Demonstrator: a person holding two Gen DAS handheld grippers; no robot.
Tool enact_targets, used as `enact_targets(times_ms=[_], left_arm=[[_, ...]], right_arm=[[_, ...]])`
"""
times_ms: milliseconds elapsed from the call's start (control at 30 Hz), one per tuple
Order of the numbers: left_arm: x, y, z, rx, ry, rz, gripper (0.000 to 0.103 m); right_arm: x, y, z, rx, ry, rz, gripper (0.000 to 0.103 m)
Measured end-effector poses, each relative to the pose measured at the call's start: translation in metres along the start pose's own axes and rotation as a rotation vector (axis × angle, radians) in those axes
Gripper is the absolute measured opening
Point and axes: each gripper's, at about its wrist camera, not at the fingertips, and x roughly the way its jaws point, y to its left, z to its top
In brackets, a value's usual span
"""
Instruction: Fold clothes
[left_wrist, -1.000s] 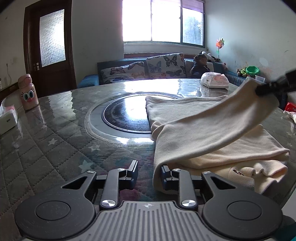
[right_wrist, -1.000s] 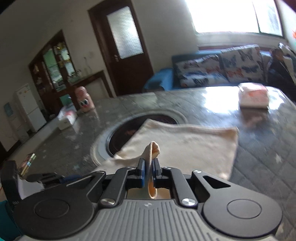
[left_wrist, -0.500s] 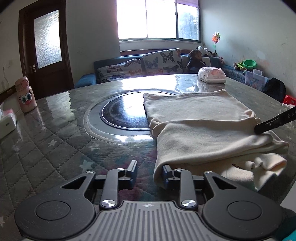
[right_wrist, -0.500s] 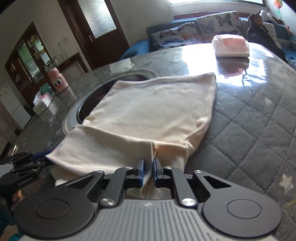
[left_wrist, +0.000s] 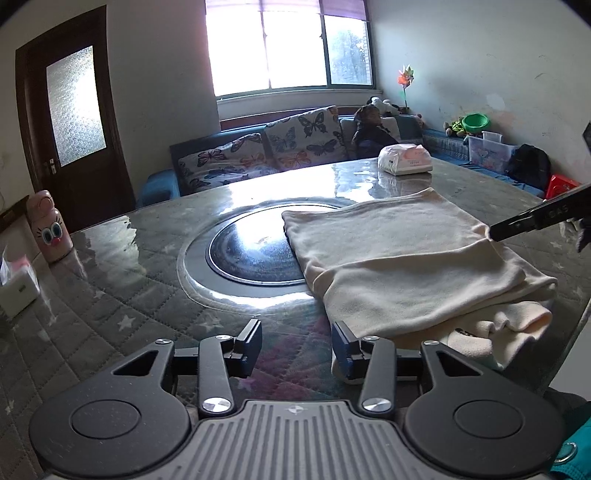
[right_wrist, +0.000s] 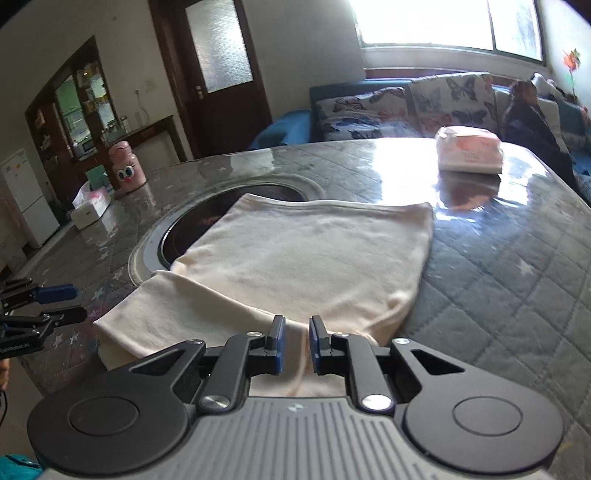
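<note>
A cream garment lies folded on the quilted table, its top layer laid flat over the lower one. My left gripper hovers at the garment's near left corner. Its jaws are opening with nothing between them, and the right finger stands beside the cloth's edge. My right gripper sits low over the near edge of the garment. Its jaws are opening, and cloth lies in the gap without being pinched. The right gripper's fingers show at the garment's far right side in the left wrist view.
A round dark glass inset lies partly under the garment. A tissue pack is at the far side, with a pink bottle and a white box at the left. The table edge runs just right of the cloth.
The right gripper brought the lifted cloth layer down onto the garment and its jaws parted. The left gripper's jaws spread wider and it rose slightly.
</note>
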Motion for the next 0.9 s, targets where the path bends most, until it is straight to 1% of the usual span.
enact_targets(times_ms=[100,200,300,367,533,700,800,900], left_arm=[[-0.002,0.001,0.003,-0.013,-0.005,-0.008,0.045],[0.004,-0.004,0.011,-0.026,-0.022,-0.036,0.044],[0.017,-0.011,0.022,-0.039,-0.042,-0.081,0.043],[0.029,-0.017,0.027,-0.050,-0.043,-0.113,0.041],[0.060,-0.029,0.037,-0.059,-0.023,-0.168,0.041],[0.082,-0.028,0.039,-0.078,0.017,-0.166,0.041],[0.090,-0.023,0.034,-0.080,0.041,-0.153,0.041],[0.091,-0.021,0.030,-0.073,0.047,-0.150,0.041]], right_arm=[[0.008,0.008,0.000,-0.040,-0.014,0.014,0.014],[0.017,0.013,0.000,-0.081,-0.017,0.019,0.014],[0.024,0.013,-0.003,-0.093,-0.008,0.010,0.014],[0.026,0.011,-0.005,-0.099,-0.010,-0.001,0.014],[0.026,0.005,-0.009,-0.099,-0.007,-0.010,0.013],[0.025,0.004,-0.008,-0.104,-0.007,-0.012,0.013],[0.020,0.008,-0.005,-0.122,-0.023,-0.011,0.014],[0.017,0.015,-0.002,-0.151,-0.043,-0.005,0.014]])
